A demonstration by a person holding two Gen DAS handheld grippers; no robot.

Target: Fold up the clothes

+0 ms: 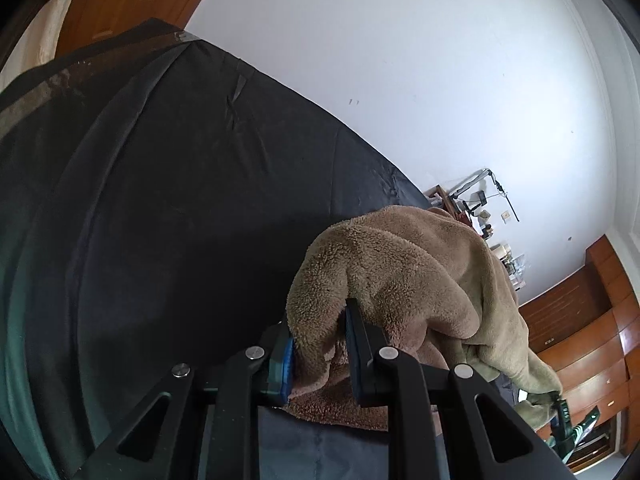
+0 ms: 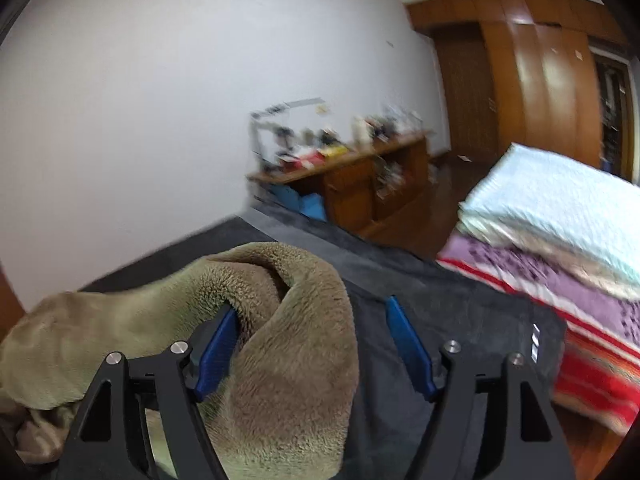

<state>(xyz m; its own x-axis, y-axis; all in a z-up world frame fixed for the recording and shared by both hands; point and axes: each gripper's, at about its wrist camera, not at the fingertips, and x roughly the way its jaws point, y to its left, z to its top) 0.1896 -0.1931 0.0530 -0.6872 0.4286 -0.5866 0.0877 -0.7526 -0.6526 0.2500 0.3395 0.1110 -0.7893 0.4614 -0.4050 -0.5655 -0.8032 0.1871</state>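
Left wrist view: the left claw [image 1: 320,354] is clamped narrow on a bunched fold of the tan fleece garment [image 1: 400,264], which humps up over the dark cloth-covered tabletop [image 1: 160,200] near its far edge by the white wall [image 1: 400,60]. The pinch likely keeps one edge lifted so it can be laid over. The garment trails off toward the right claw [image 1: 560,412] at the frame's lower right.

Right wrist view: the right claw [image 2: 316,350] stands wide; the fleece [image 2: 280,320] drapes against its left pad [image 2: 216,356] only, the right pad bare, so it looks released. Beyond the tabletop's [image 2: 460,320] right edge lies a bed with folded blankets [image 2: 560,200]. A wooden shelf unit [image 2: 360,176] holds blurred clutter I cannot identify.
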